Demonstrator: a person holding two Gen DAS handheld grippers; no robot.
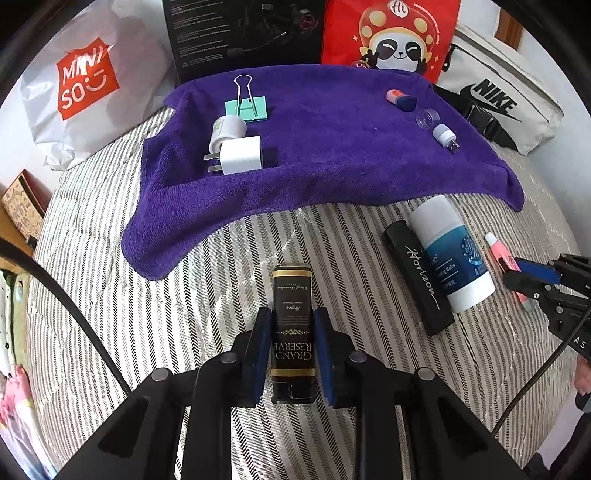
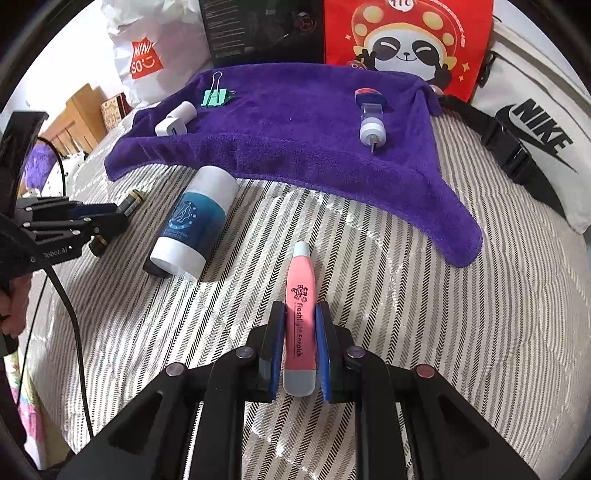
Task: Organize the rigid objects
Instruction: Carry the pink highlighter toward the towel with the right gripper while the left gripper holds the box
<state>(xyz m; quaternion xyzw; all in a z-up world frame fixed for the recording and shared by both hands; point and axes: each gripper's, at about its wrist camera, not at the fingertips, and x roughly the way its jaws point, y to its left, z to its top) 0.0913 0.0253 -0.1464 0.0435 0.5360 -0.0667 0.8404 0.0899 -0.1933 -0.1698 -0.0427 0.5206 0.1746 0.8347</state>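
My left gripper (image 1: 292,321) is shut on a black and gold "Grand Reserve" box (image 1: 292,325) over the striped bed cover. My right gripper (image 2: 301,321) is shut on a pink "Flashlight Earpick" tool (image 2: 301,314); it also shows at the right edge of the left wrist view (image 1: 517,273). A purple towel (image 1: 332,155) lies further back. On it are a mint binder clip (image 1: 246,107), two white chargers (image 1: 240,153), a pink and blue eraser (image 1: 400,99) and a small USB light (image 1: 445,136). A blue and white balm stick (image 1: 452,254) and a black "Horizon" case (image 1: 419,280) lie together on the cover.
Behind the towel stand a Miniso bag (image 1: 85,81), a black box (image 1: 243,33), a red panda bag (image 1: 391,33) and a white Nike bag (image 1: 498,103). The striped bed cover (image 1: 184,314) spreads around both grippers. A black cable (image 1: 74,306) crosses at the left.
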